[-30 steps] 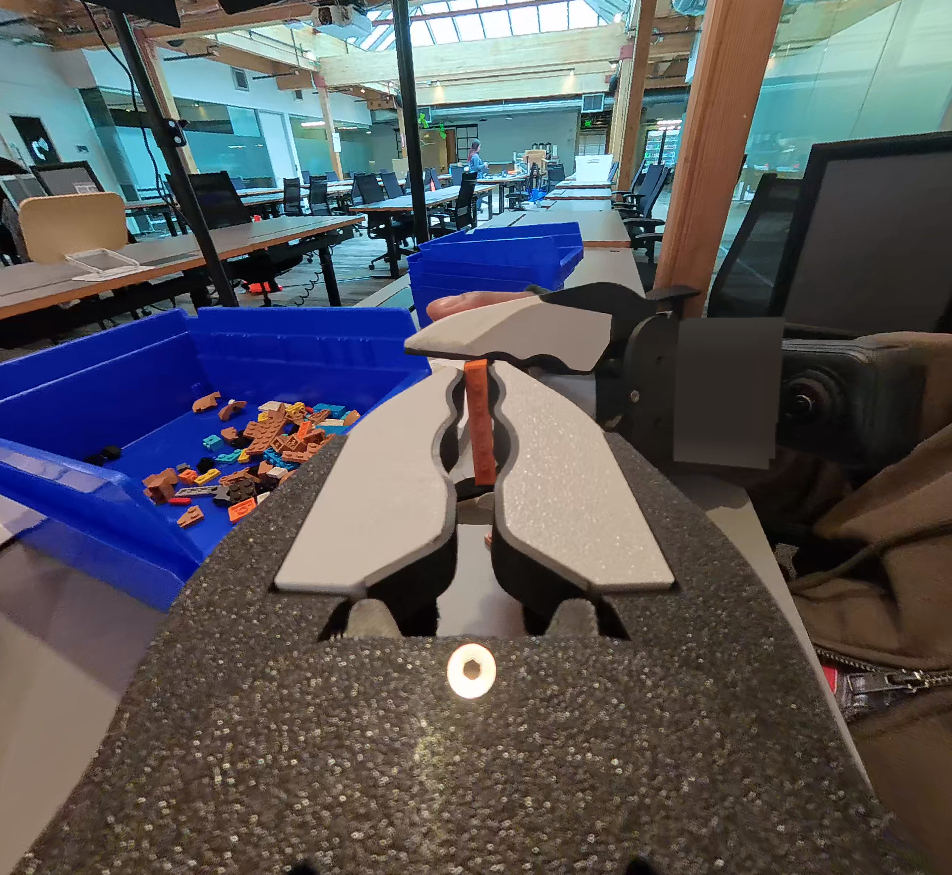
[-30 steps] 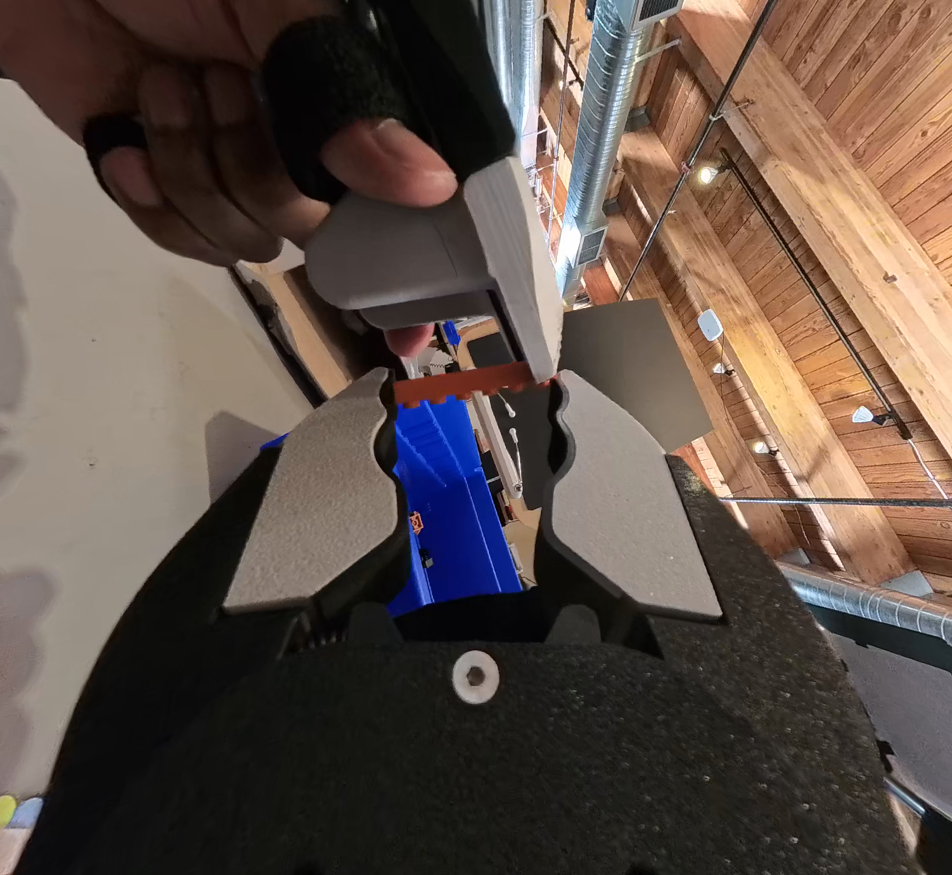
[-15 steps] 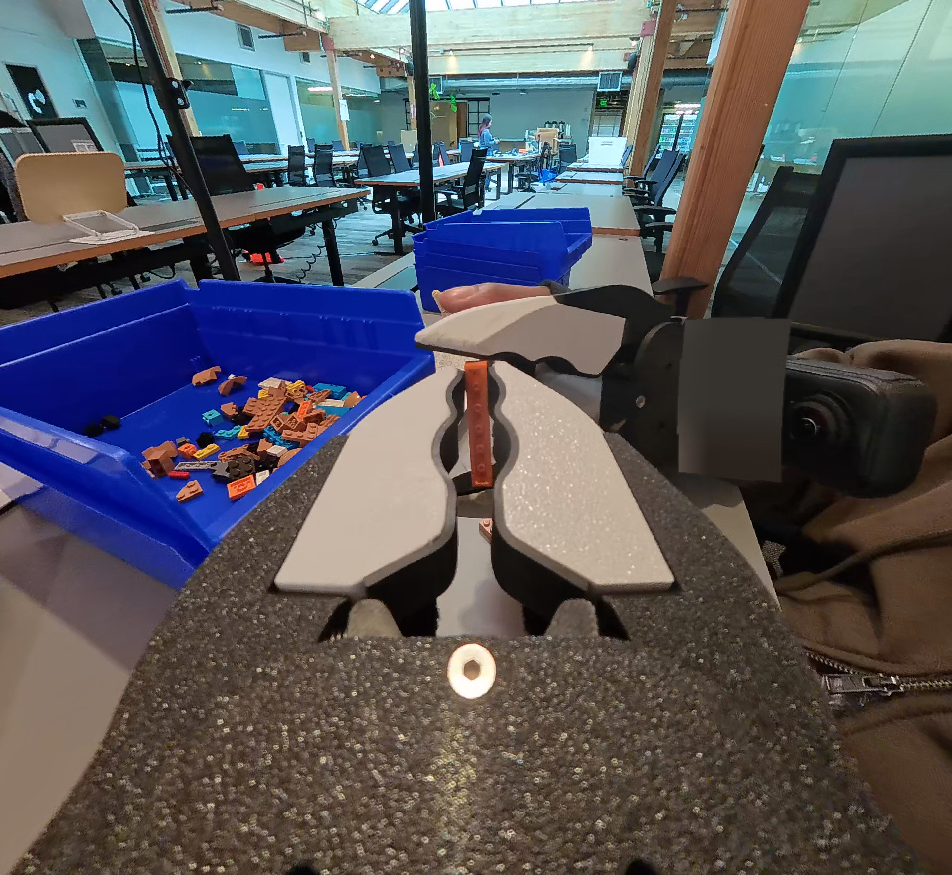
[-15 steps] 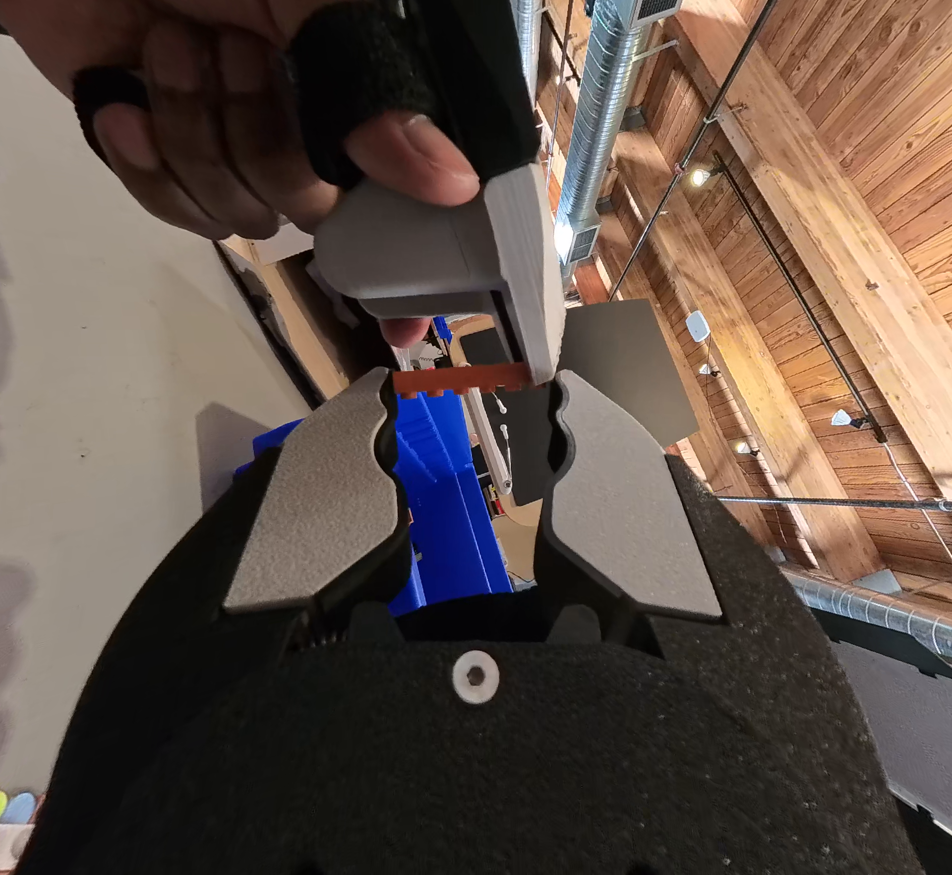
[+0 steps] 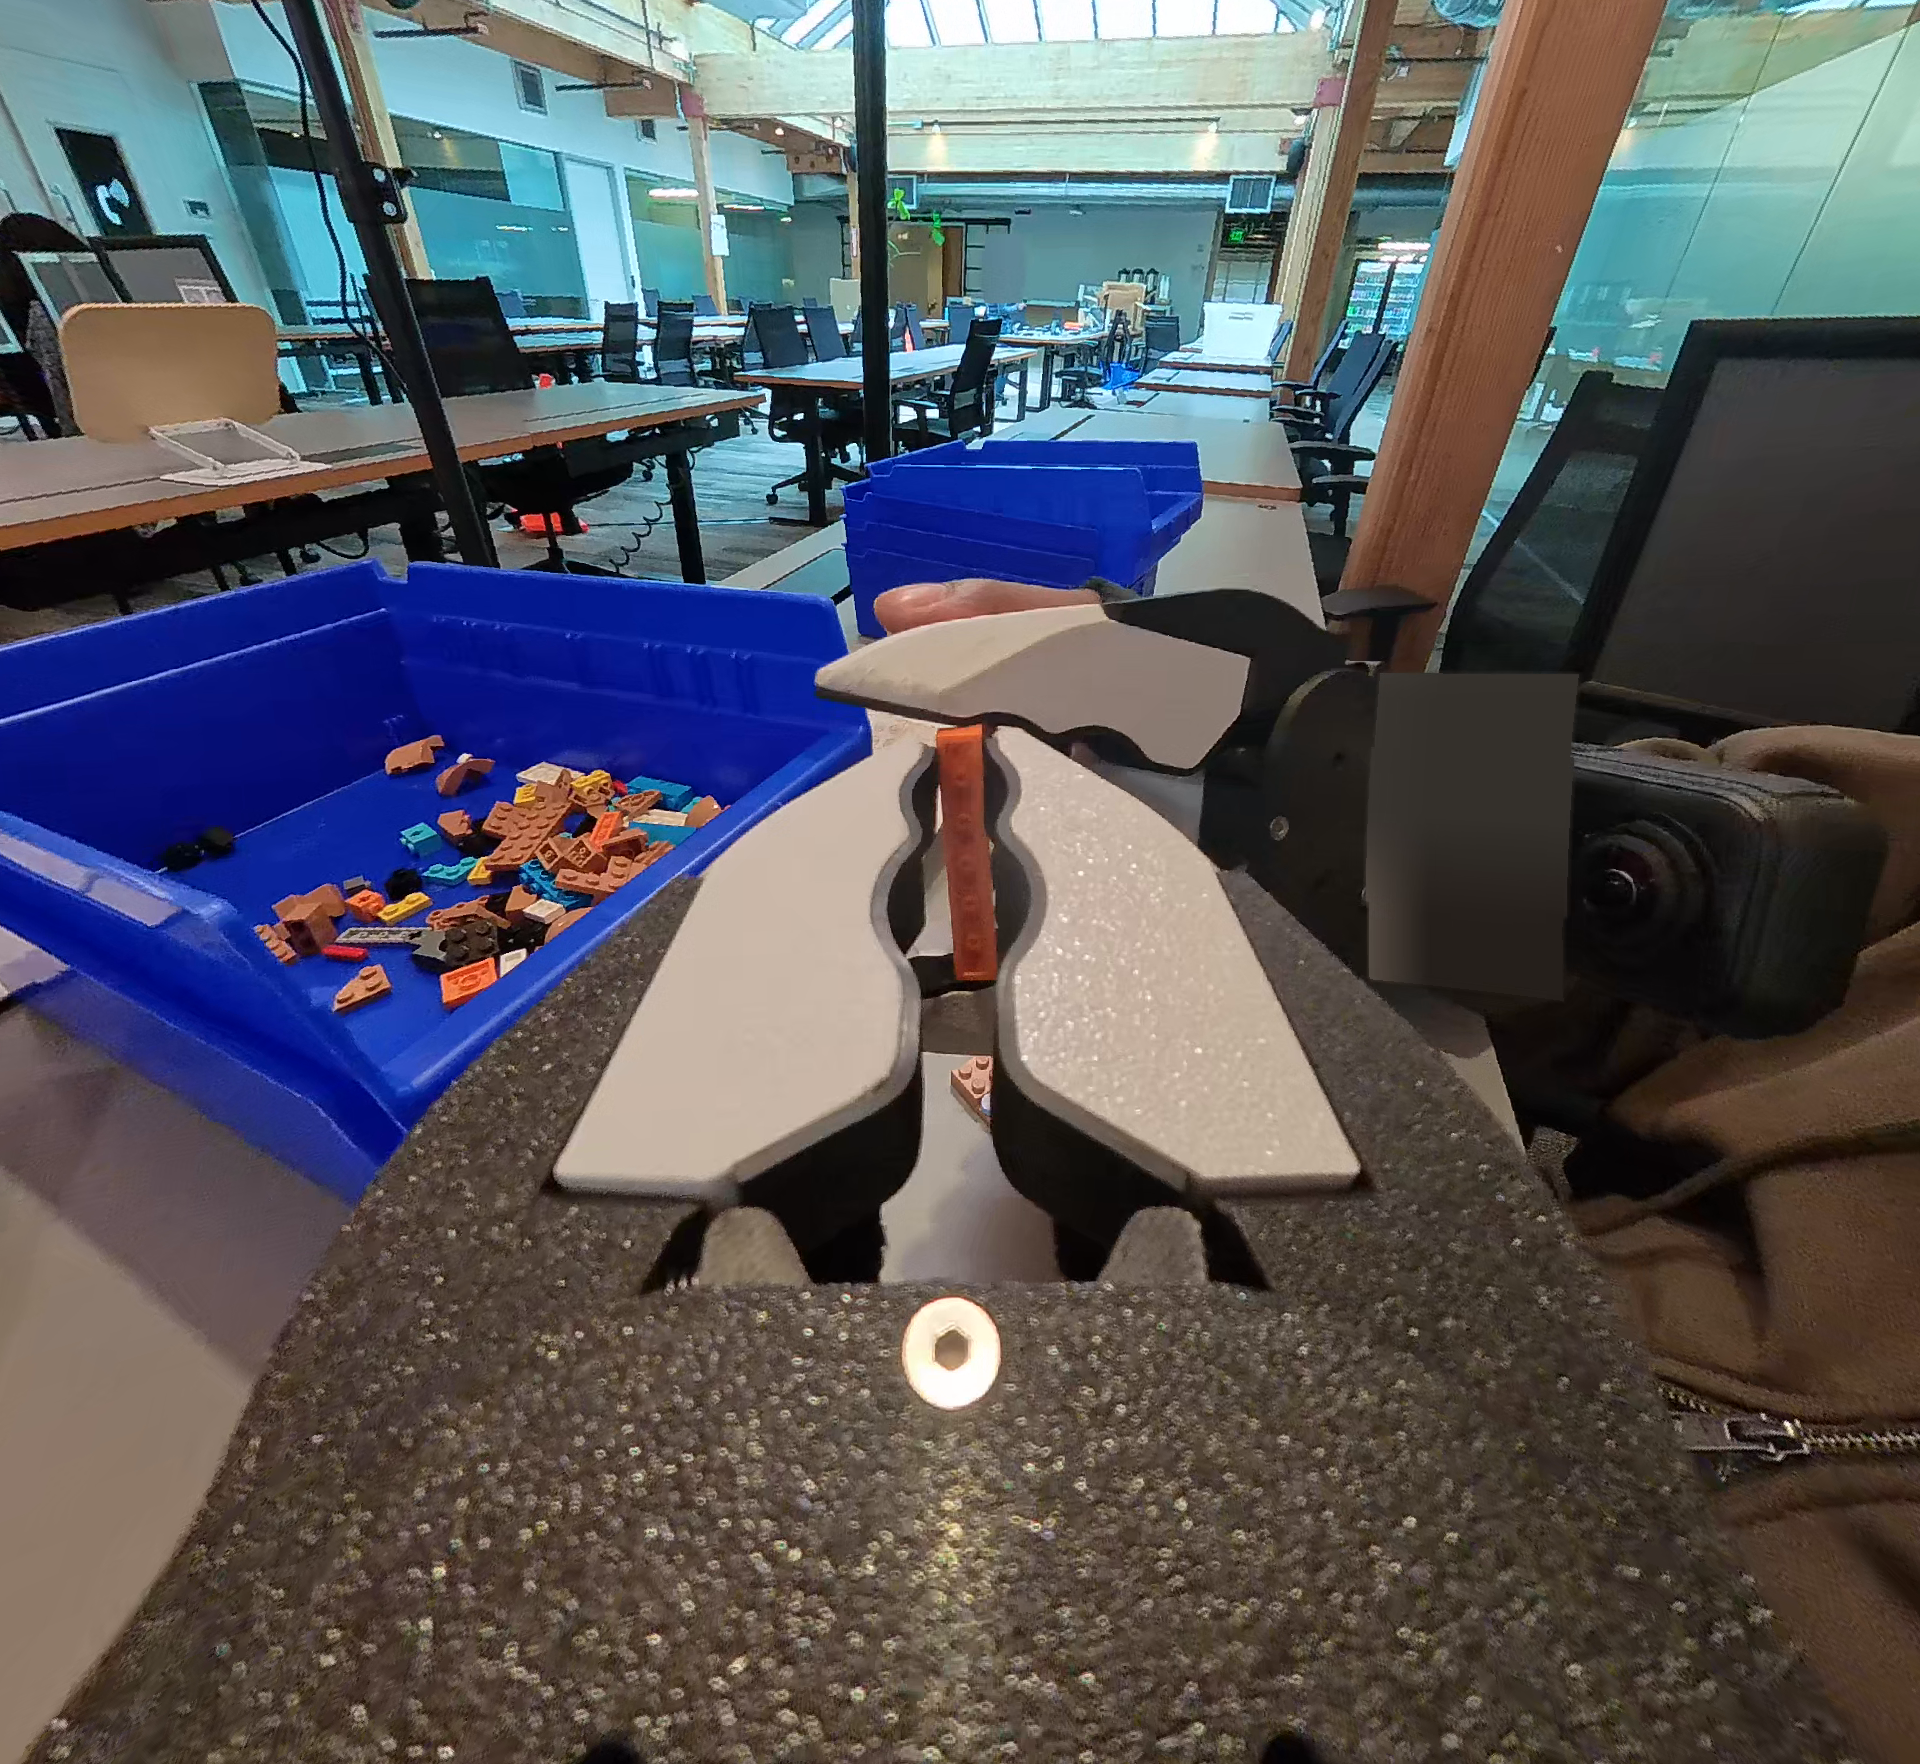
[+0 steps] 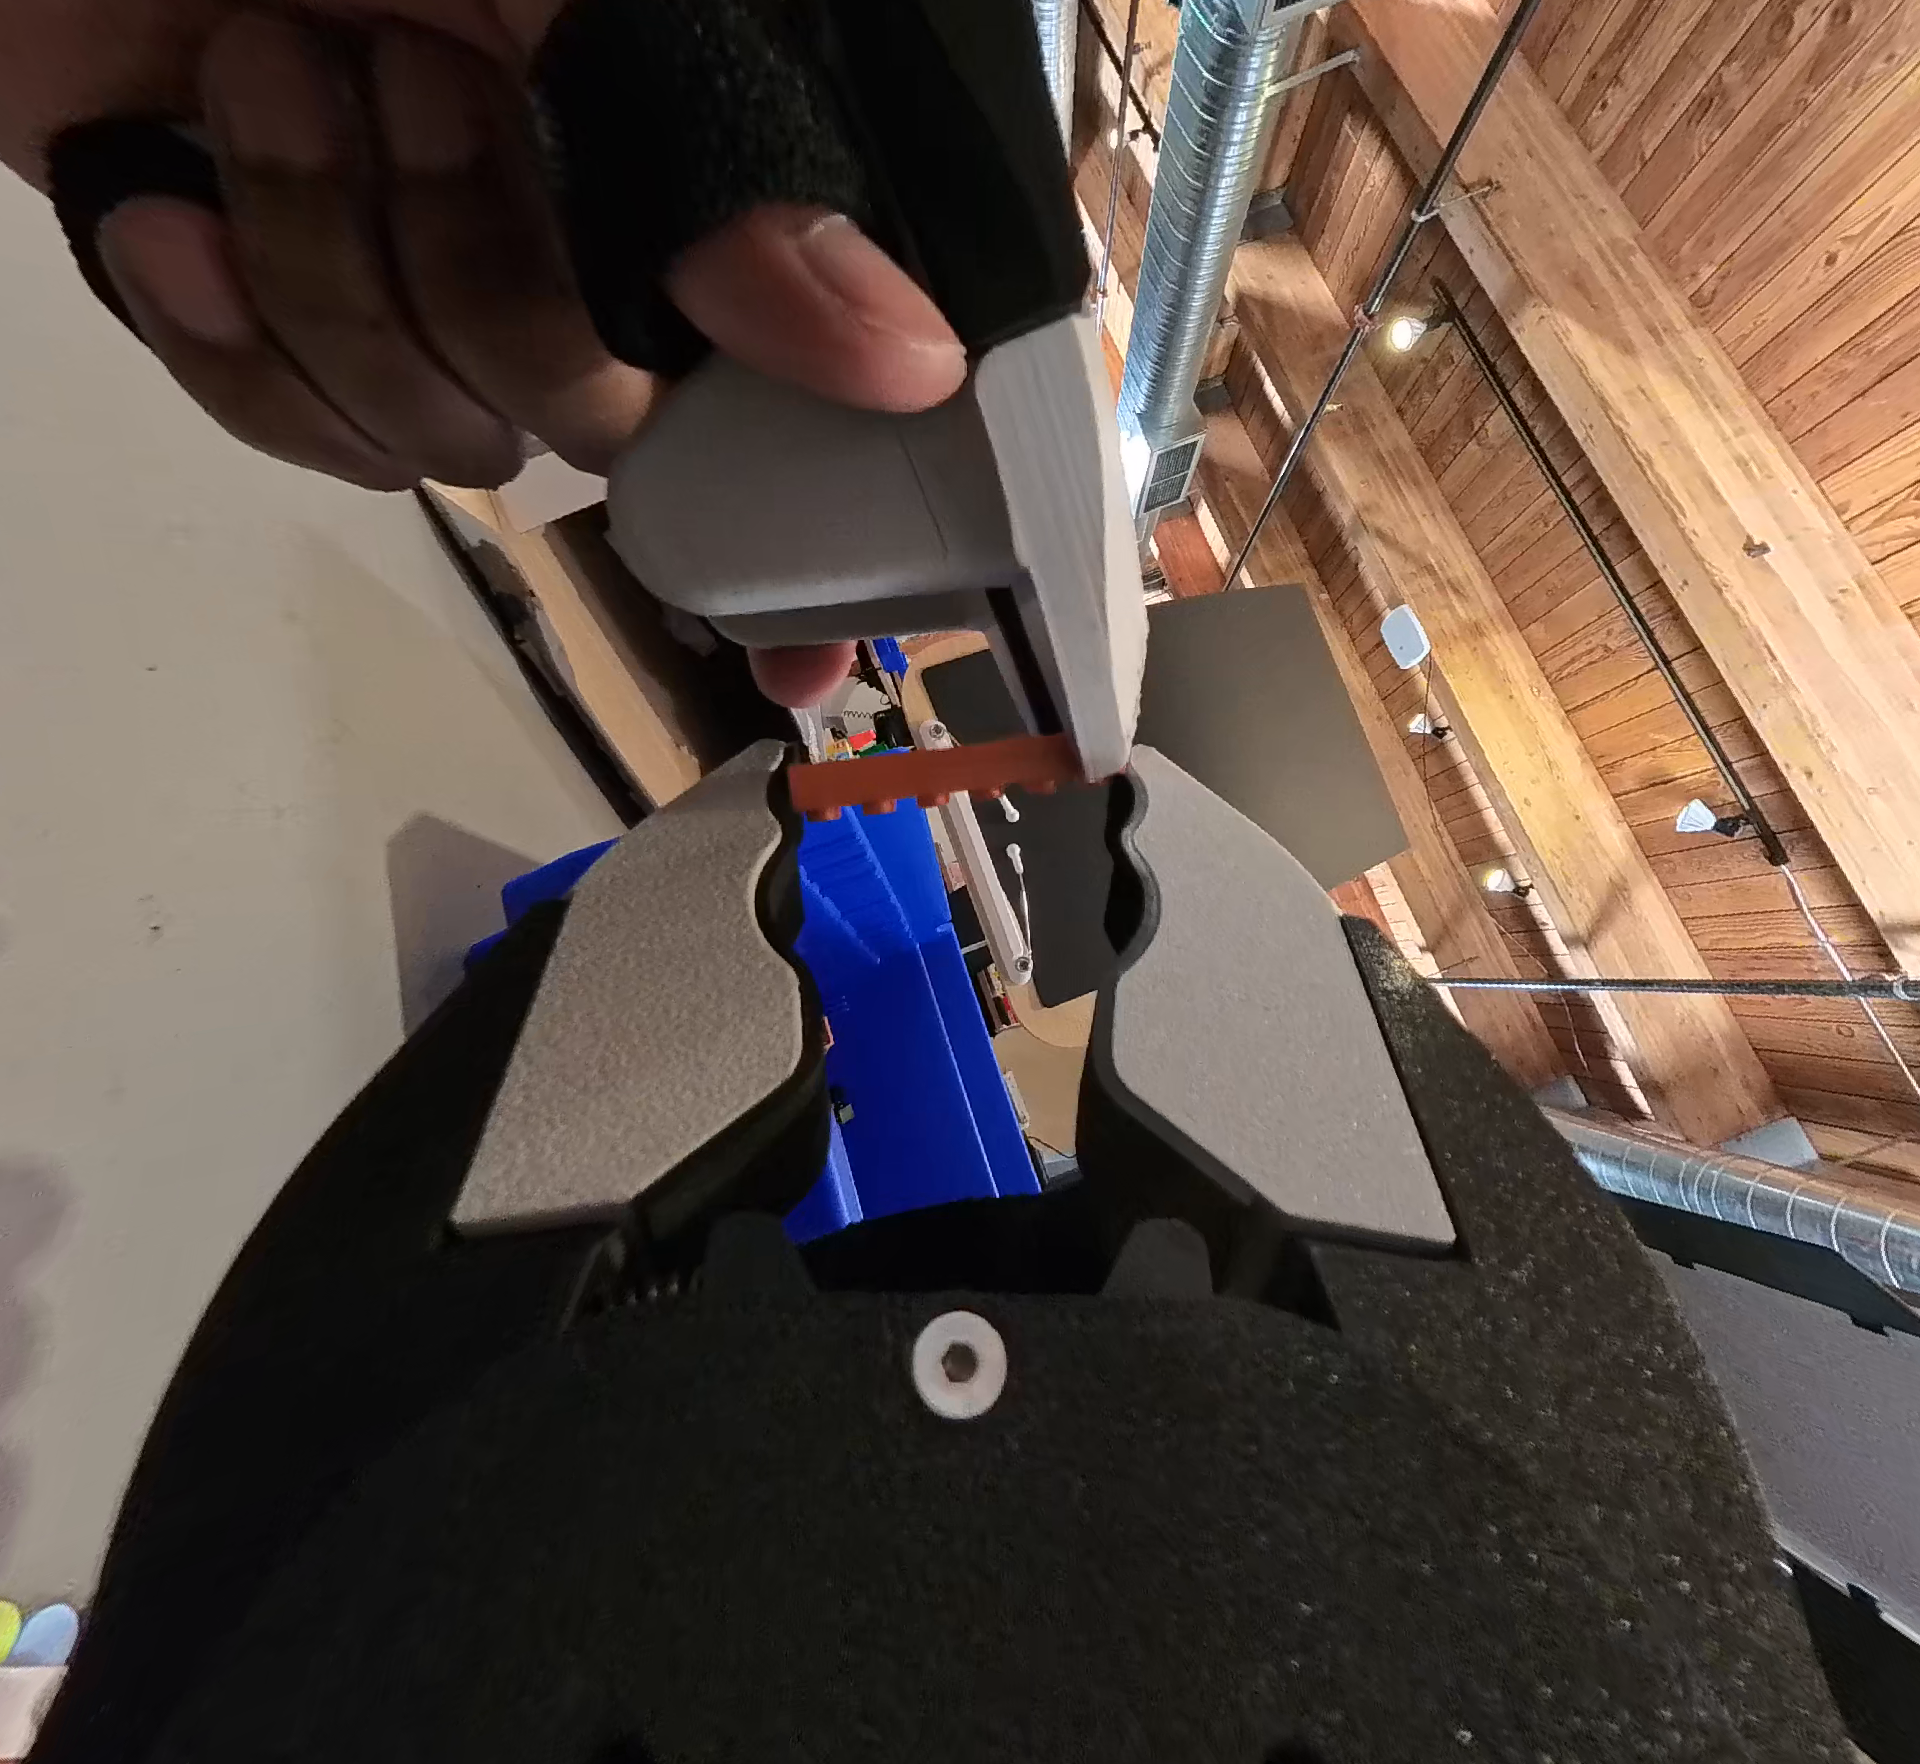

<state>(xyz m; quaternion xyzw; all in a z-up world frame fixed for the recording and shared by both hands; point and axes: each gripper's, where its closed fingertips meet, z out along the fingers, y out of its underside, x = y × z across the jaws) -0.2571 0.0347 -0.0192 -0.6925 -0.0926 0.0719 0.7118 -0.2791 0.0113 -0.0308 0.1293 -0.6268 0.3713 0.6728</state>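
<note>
An orange-brown brick strip is pinched by the left gripper – the right gripper's spread fingers bracket its ends, beside a blue bin.

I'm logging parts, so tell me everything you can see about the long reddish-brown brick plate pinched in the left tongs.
The reddish-brown brick plate is a long, thin, one-stud-wide strip of glossy plastic. In the right wrist view its row of studs faces down. It is clamped between the grey fingers of the left tongs, lying along their length. Its far end meets the tips of the right tongs, whose spread fingers bracket it; contact there is unclear. It is held in the air beside the blue bin.
</note>
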